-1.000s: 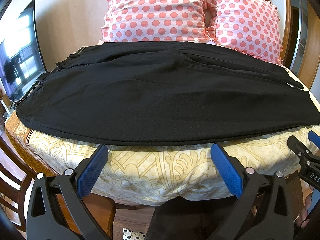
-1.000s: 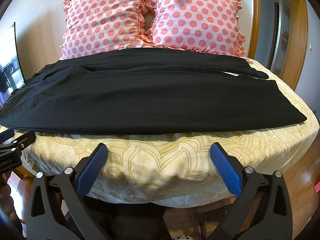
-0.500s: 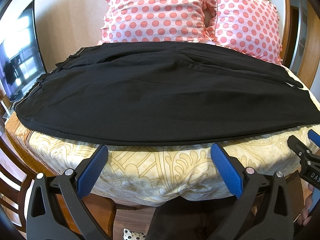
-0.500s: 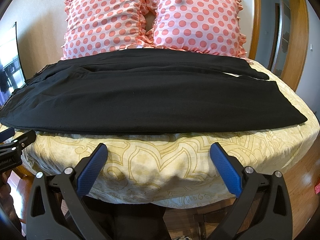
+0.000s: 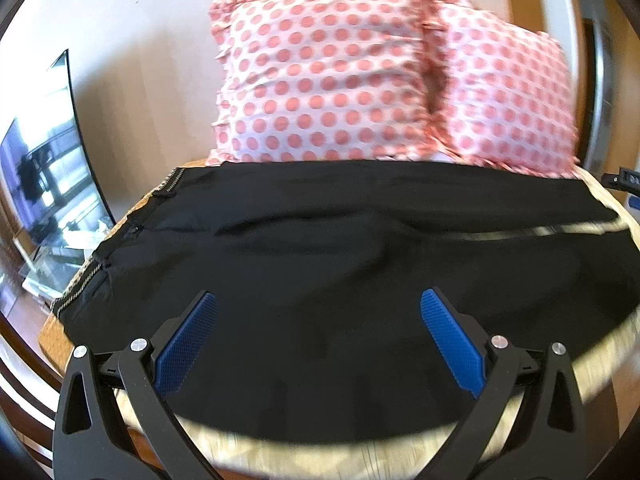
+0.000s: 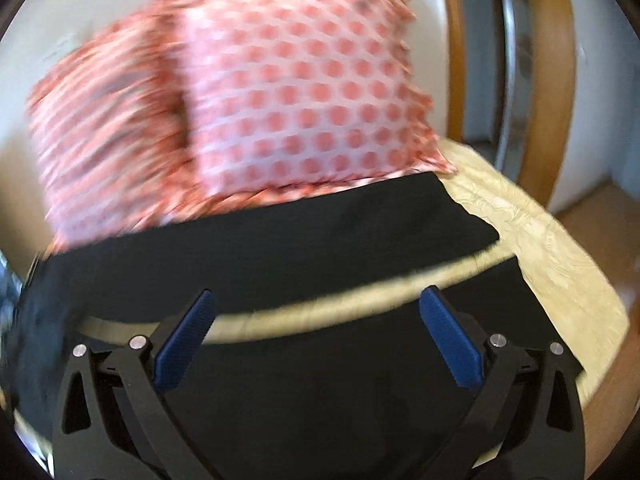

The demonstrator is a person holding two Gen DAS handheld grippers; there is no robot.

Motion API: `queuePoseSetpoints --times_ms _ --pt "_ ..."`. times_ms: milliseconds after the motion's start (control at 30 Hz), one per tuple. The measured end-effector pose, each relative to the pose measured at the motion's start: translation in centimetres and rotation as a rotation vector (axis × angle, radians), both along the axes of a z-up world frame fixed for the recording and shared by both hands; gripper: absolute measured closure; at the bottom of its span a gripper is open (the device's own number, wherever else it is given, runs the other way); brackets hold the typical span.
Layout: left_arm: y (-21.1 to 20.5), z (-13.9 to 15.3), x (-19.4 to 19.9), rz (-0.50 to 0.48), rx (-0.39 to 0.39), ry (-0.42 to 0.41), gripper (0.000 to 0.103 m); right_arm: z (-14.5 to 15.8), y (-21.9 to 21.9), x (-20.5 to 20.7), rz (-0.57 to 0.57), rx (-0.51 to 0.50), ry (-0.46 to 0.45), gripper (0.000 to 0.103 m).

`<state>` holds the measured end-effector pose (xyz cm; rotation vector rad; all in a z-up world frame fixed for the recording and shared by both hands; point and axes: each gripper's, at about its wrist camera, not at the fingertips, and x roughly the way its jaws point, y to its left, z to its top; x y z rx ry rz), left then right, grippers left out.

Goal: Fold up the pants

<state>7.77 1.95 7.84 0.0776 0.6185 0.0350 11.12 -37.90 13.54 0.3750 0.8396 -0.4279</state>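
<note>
Black pants (image 5: pixel 340 264) lie flat across the bed, waistband at the left, legs running right. My left gripper (image 5: pixel 318 340) is open and empty, hovering over the near leg close to the waist end. In the right wrist view the two legs (image 6: pixel 280 248) lie apart, with a strip of bedcover showing between them. My right gripper (image 6: pixel 316 336) is open and empty over the near leg, close to the hem end. Both views are motion-blurred.
Two pink polka-dot pillows (image 5: pixel 328 80) stand against the wall behind the pants. The yellow patterned bedcover (image 6: pixel 540 240) shows at the right and front edges. A TV screen (image 5: pixel 44 184) stands left of the bed. A wooden door frame (image 6: pixel 548 80) is at the right.
Both grippers have moved forward from in front of the bed edge to over the pants. The views now look closer and are blurred. Both stay open.
</note>
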Motion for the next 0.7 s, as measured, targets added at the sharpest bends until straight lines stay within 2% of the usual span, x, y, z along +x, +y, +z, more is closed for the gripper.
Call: queuePoseSetpoints --times_ms 33,100,133,167,200,367,467,533,633,667,700 --pt "0.1 0.0 0.7 0.008 -0.009 0.003 0.001 -0.7 -1.9 1.7 -0.050 0.038 0.015 0.005" --pt "0.4 -0.2 2.1 0.020 -0.024 0.013 0.001 -2.5 -6.1 5.6 -0.176 0.122 0.051 0.021" --pt "0.5 -0.4 3.3 0.024 -0.034 0.022 0.001 -3.6 -8.2 7.5 -0.239 0.153 0.076 0.026" --pt "0.7 -0.6 3.7 0.025 -0.040 0.028 0.001 -4.2 -9.1 8.4 -0.270 0.160 0.089 0.034" --pt "0.8 -0.8 4.4 0.023 -0.046 0.034 0.001 -5.0 -10.5 10.0 -0.313 0.165 0.103 0.036" --pt "0.9 -1.9 6.0 -0.001 -0.075 0.060 0.001 -7.5 -14.4 14.5 -0.439 0.161 0.141 0.036" --pt "0.8 -2.3 6.6 -0.009 -0.083 0.067 0.001 -9.1 -15.5 16.4 -0.478 0.105 0.212 0.036" --pt "0.7 -2.5 6.9 -0.013 -0.085 0.076 0.001 -10.3 -15.6 16.5 -0.496 0.067 0.261 0.040" --pt "0.8 -2.9 7.0 -0.009 -0.084 0.085 0.001 -11.0 -15.7 15.7 -0.472 0.014 0.243 0.061" --pt "0.9 -2.9 7.0 -0.006 -0.086 0.087 0.001 -10.9 -15.5 14.9 -0.452 0.028 0.217 0.075" --pt "1.1 -2.8 6.9 -0.001 -0.089 0.086 0.001 -10.8 -15.6 13.9 -0.437 0.059 0.178 0.084"
